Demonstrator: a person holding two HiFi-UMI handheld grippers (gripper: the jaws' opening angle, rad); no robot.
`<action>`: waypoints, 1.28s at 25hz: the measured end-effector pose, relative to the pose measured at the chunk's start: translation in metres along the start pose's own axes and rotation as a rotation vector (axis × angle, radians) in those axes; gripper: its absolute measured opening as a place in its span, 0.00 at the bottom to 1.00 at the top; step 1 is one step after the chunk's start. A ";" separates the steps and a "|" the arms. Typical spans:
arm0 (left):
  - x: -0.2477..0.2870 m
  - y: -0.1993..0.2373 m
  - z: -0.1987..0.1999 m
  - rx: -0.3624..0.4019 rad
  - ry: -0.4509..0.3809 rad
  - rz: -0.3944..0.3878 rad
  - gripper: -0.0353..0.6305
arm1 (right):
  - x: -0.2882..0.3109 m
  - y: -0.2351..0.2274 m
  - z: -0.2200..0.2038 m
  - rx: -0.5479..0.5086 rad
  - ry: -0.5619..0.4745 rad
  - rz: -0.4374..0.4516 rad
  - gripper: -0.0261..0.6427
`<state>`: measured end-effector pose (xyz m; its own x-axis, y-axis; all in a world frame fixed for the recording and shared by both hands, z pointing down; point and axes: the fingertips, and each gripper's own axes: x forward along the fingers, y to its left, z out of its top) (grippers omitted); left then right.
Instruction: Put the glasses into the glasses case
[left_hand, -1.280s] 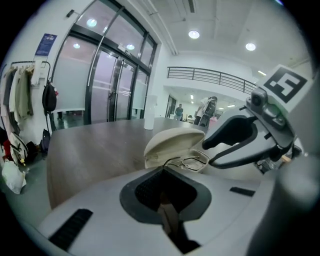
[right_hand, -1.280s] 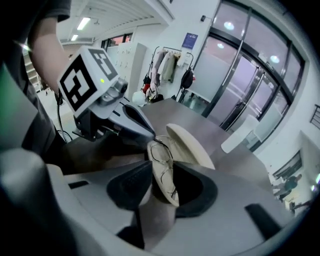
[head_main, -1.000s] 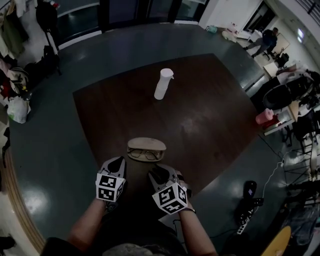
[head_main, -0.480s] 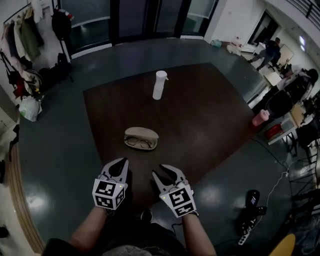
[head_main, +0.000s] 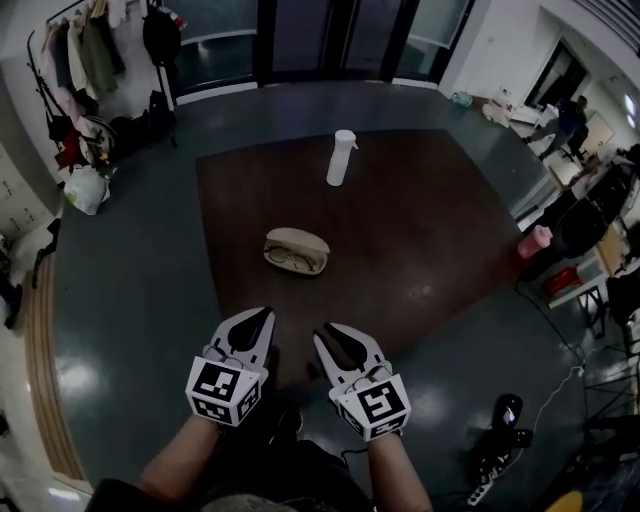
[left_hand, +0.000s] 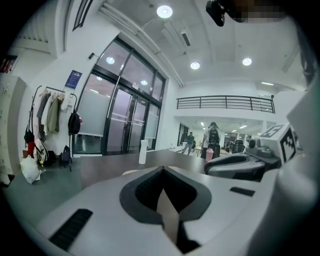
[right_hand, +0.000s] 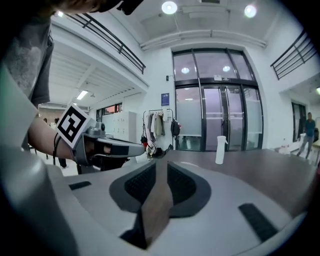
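Observation:
A beige glasses case (head_main: 298, 243) lies open on the dark brown table (head_main: 420, 230), and the glasses (head_main: 292, 261) rest along its near side. Both grippers hover side by side over the table's near edge, well short of the case, pointing at it. My left gripper (head_main: 262, 314) (left_hand: 161, 169) is shut, tips touching, holding nothing. My right gripper (head_main: 335, 328) (right_hand: 161, 164) shows a thin gap; its jaws are closing with nothing between them. The left gripper view catches only a sliver of the case (left_hand: 131, 172) over the jaws.
A white spray bottle (head_main: 341, 157) (left_hand: 143, 151) (right_hand: 220, 150) stands at the table's far side. A coat rack with bags (head_main: 85, 70) is at the far left. Glass doors are behind. A power strip (head_main: 495, 465) lies on the floor at right.
Both grippers have risen and pulled back from the case toward the table's near edge. The head view has lifted, so the case and bottle sit farther off.

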<state>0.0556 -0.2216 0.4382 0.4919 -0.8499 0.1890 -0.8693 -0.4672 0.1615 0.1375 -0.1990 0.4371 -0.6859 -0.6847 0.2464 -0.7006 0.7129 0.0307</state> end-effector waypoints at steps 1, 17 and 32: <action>-0.004 0.001 0.002 -0.003 -0.004 0.003 0.06 | 0.000 0.004 0.001 -0.004 -0.003 0.004 0.12; -0.064 0.016 -0.011 -0.066 -0.020 -0.088 0.06 | -0.007 0.061 0.013 0.011 -0.043 -0.132 0.02; -0.160 0.004 -0.011 -0.049 -0.046 -0.165 0.06 | -0.059 0.154 0.031 -0.050 -0.069 -0.261 0.02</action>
<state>-0.0264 -0.0849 0.4196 0.6243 -0.7731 0.1120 -0.7726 -0.5900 0.2344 0.0641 -0.0530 0.3969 -0.4960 -0.8540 0.1572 -0.8462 0.5160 0.1329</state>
